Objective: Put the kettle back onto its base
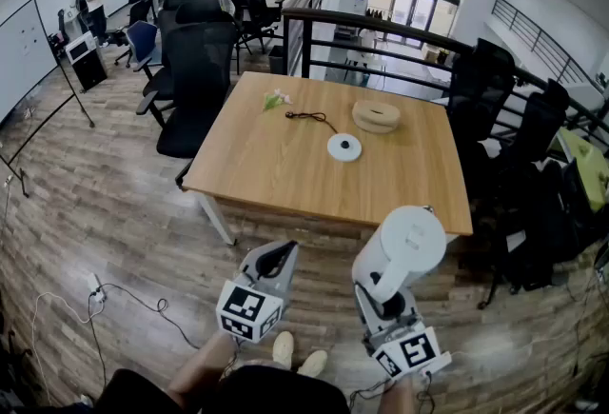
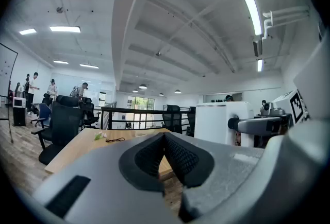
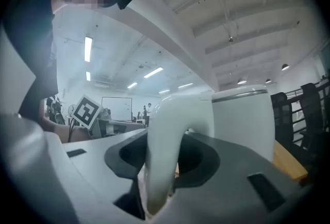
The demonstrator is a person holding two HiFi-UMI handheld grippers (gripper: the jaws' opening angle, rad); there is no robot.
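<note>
A white kettle (image 1: pixel 404 250) hangs in the air just short of the table's near edge, with my right gripper (image 1: pixel 381 296) shut on its curved handle (image 3: pixel 164 156). Its body (image 3: pixel 242 120) stands upright beyond the jaws. The round white kettle base (image 1: pixel 343 147) lies flat on the wooden table (image 1: pixel 266 165), past the middle, and a black cord (image 1: pixel 309 117) runs from it. My left gripper (image 1: pixel 273 262) hovers to the left of the kettle, shut with nothing in it; its pads (image 2: pixel 178 158) touch. The kettle (image 2: pixel 219 122) also shows at the right of the left gripper view.
A round beige stack (image 1: pixel 377 115) and a small flower (image 1: pixel 276 100) lie at the table's far side. Black office chairs (image 1: pixel 195 79) stand to the left and right of the table, and a black railing (image 1: pixel 381 36) runs behind it. People stand far back.
</note>
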